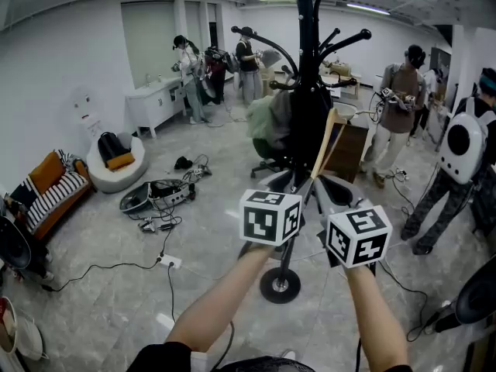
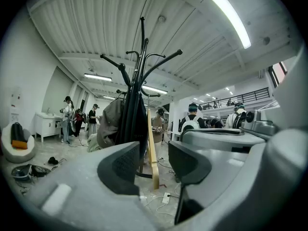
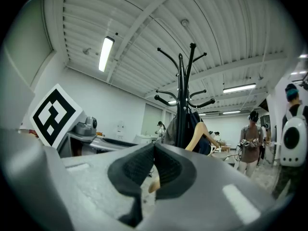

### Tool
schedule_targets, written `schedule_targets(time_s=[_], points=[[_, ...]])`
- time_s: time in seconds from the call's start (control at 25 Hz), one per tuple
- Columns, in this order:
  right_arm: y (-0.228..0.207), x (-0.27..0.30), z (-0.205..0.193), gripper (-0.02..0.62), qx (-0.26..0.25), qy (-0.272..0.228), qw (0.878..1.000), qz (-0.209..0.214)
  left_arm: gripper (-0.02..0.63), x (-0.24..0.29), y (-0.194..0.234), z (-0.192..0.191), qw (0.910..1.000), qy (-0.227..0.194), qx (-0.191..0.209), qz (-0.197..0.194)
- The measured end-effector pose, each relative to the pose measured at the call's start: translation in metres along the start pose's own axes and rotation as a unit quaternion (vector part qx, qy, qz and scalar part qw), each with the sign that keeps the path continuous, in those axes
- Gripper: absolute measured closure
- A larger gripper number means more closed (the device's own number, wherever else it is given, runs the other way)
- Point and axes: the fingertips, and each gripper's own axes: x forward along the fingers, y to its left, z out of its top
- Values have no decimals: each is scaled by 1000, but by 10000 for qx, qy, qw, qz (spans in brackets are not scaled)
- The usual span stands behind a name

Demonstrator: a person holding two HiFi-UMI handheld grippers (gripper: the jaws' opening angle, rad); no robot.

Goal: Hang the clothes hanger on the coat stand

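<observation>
Up front, black stand (image 1: 306,91) rises dead centre, its round base (image 1: 280,285) on grey floor (image 1: 116,301) between the two forearms. Curved hooks (image 1: 366,34) fan out from the top, ball-tipped; the upper ones show bare. Lower down, dark and grey-green garments (image 1: 271,118) hang bunched round the pole.

Right gripper (image 3: 154,150): fingers pinched together on one end of the wooden hanger (image 1: 325,147). The hanger slants up and away from the grip, its far part close against the hung garments just right of the pole; touching or not, cannot tell. Its hook is not made out.

Left gripper (image 2: 154,153): fingers apart, nothing between the pads. The hanger and stand show in the gap, farther off. The two grippers sit side by side, marker cubes near but not touching.

Room to move:
- Left of base: open floor, then loose cables (image 1: 167,208) and gear strewn toward a striped sofa (image 1: 46,188) at the wall.
- Right: a person (image 1: 457,153) stands near, at the frame edge; another (image 1: 395,107) is farther back, beside a brown desk (image 1: 350,149).
- Behind: more people (image 1: 190,72) by the far wall, well apart.
- Above the hooks: ceiling well clear.
</observation>
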Motion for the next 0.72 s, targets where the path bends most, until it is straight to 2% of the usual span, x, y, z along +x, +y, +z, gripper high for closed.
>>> schedule_targets(time_s=[0.12, 0.24, 0.28, 0.72], points=[[14, -1, 1, 595, 32, 13, 10000, 32, 441, -15, 2, 3, 10000, -35, 77, 2], [29, 0, -4, 595, 107, 65, 9999, 52, 566, -30, 9, -1, 9997, -18, 227, 51], [34, 1, -6, 595, 120, 78, 9999, 50, 584, -34, 11, -3, 9996, 1, 270, 60], [72, 12, -7, 595, 198, 64, 9998, 67, 600, -64, 36, -13, 9994, 128, 327, 71]])
